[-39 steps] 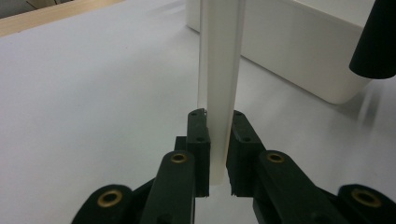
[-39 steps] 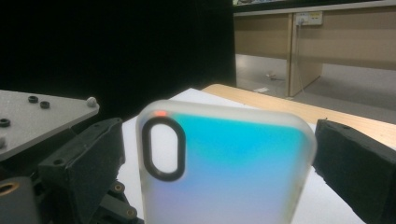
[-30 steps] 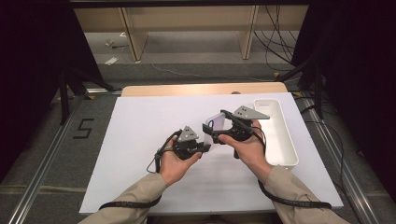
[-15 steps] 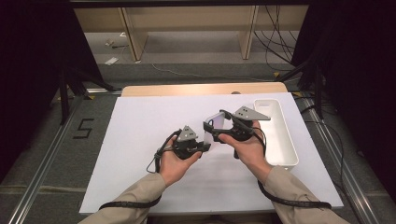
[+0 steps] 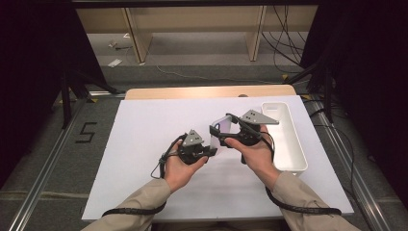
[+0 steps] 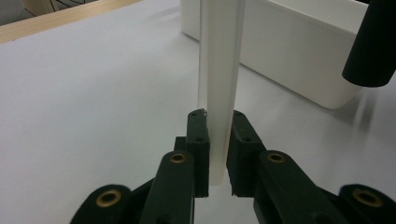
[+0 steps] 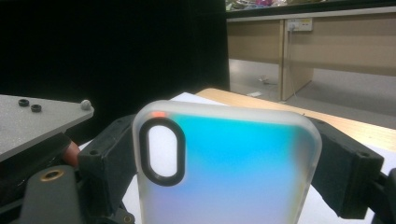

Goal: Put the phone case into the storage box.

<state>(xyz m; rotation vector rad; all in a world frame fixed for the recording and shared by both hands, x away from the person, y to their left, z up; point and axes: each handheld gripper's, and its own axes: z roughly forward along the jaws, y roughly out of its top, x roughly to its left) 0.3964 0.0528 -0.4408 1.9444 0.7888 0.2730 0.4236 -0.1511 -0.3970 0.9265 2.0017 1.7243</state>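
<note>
Versus the earlier high-view frames almost nothing differs: both my hands sit in the same spot over the white table [image 5: 144,144], phone case between them. One change: my right jaws have just been closing, with the case between them.

My left gripper [image 5: 196,148] (the one nearer the table's middle): jaws nearly together, pinching the thin edge of the phone case [image 6: 219,93]. In the left gripper view the case stands upright, edge-on, and both pads press its lower end from either side. The case is clear of the table surface there, held up in the air.

My right gripper [image 5: 222,134]: jaws spread wide, one on each long side of the phone case [image 7: 233,168]. In the right gripper view the case faces the camera, frosted and translucent with a blue-to-pale tint, camera cutout ringed in black at upper left. Left jaw touches the case's side; right jaw sits against the opposite side, so I read it as gripping across the width (contact on the right is a bit hard to judge).

White bin [image 5: 288,139] sits just right of my right hand, near the table's right edge; the case is beside it, not in it.
</note>
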